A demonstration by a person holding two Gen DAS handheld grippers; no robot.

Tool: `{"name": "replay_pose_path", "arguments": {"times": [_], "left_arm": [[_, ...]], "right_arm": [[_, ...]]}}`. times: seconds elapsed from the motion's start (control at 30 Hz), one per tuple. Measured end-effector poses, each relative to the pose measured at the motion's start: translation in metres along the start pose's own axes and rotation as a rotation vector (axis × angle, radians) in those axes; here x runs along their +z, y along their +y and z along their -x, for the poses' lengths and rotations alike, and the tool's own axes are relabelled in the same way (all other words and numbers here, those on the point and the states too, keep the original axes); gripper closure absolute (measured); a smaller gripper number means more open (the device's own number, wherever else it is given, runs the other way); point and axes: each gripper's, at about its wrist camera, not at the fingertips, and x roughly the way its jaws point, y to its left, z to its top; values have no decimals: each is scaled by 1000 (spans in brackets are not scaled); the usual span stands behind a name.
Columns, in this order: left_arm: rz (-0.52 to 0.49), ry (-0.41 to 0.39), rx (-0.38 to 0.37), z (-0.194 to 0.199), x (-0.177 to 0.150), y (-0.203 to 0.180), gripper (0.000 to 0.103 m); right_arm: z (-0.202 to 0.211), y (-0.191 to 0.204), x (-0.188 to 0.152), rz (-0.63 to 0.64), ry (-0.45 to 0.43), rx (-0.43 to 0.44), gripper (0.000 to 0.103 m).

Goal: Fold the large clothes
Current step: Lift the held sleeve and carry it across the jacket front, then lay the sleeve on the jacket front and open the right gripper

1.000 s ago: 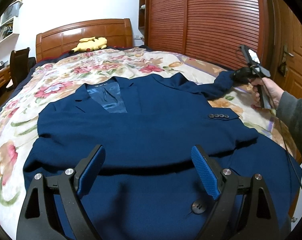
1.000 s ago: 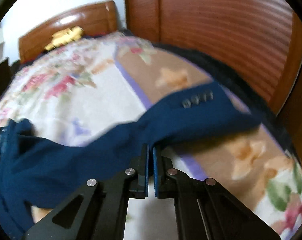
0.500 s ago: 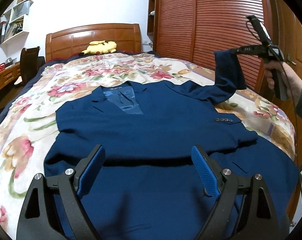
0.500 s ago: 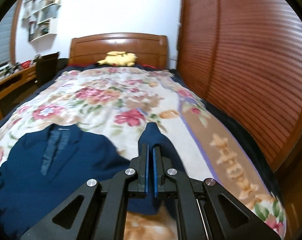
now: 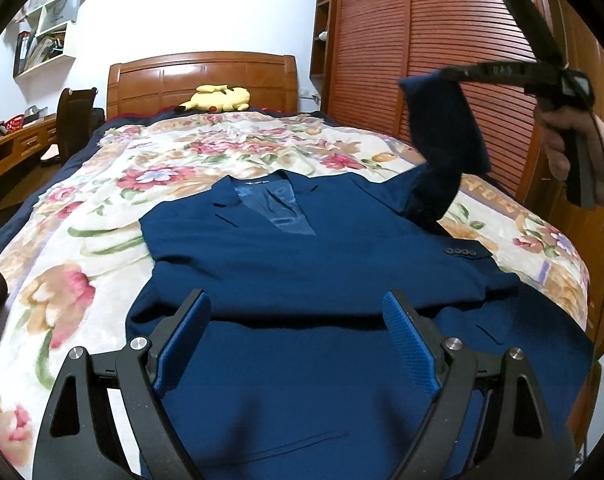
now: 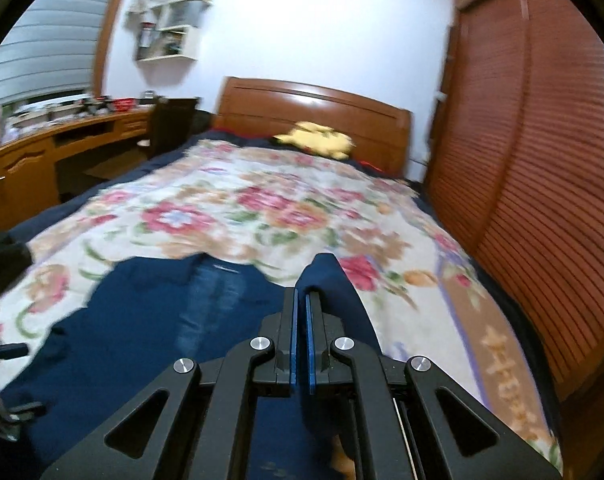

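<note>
Right tool (image 6: pixel 301 312) clamped on the jacket sleeve (image 5: pixel 442 128) has swung it up off the bed (image 5: pixel 102 216) — fold-in comes next. Jacket (image 5: pixel 302 280) lies flat; left tool (image 5: pixel 296 328) wide apart, empty.

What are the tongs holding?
The right tongs pinch the jacket by the end of its sleeve, lifted off the bed. The left tongs hold nothing.

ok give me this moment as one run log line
left gripper: jaws open, empty, over navy blue suit jacket | right gripper: jaws shut on jacket sleeve, raised above floral bedspread | fold: not yet done
</note>
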Motion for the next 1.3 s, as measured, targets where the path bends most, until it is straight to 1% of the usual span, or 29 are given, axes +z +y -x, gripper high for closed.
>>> {"name": "replay_pose_path", "arguments": {"times": [0.13, 0.23, 0.37, 0.5, 0.63, 0.7, 0.73, 0.8, 0.83, 0.87, 0.9, 0.93, 0.97, 1.03, 1.1, 1.2, 1.3], "left_arm": [[-3, -8, 9, 6, -1, 5, 15], [2, -12, 15, 10, -1, 10, 15], [11, -24, 26, 15, -2, 16, 15], [16, -30, 31, 18, -1, 21, 15], [28, -37, 31, 20, -1, 26, 15], [34, -38, 27, 20, 0, 28, 15], [33, -39, 26, 20, 0, 27, 15], [30, -40, 28, 20, 0, 26, 15], [26, -39, 29, 20, -1, 25, 15], [23, -39, 30, 20, -1, 25, 15], [20, -38, 32, 20, -1, 25, 15], [19, -38, 33, 20, -1, 25, 15], [18, -38, 35, 21, -2, 25, 15], [19, -37, 36, 21, -2, 26, 15], [23, -37, 37, 21, -2, 27, 15], [25, -33, 41, 20, -3, 28, 15], [23, -29, 41, 19, -3, 28, 15]], "right_arm": [[11, 34, 2, 61, -28, 92, 99], [10, 51, -5, 107, -21, 129, 99], [0, 70, -25, 143, 35, 167, 99], [-15, 72, -47, 117, 117, 228, 99], [-25, 76, -68, 119, 195, 274, 99], [-28, 76, -77, 122, 214, 291, 99], [-33, 82, -74, 128, 225, 298, 99], [-32, 88, -80, 137, 236, 289, 99], [-33, 90, -81, 137, 243, 284, 94], [-33, 93, -80, 136, 250, 285, 93], [-32, 94, -80, 137, 256, 286, 87], [-30, 98, -86, 139, 256, 281, 79], [-28, 98, -86, 139, 254, 277, 75], [-26, 97, -87, 125, 248, 282, 58], [-23, 93, -87, 114, 232, 274, 54], [-21, 84, -86, 105, 209, 238, 53], [-34, 72, -84, 73, 222, 204, 53]]}}
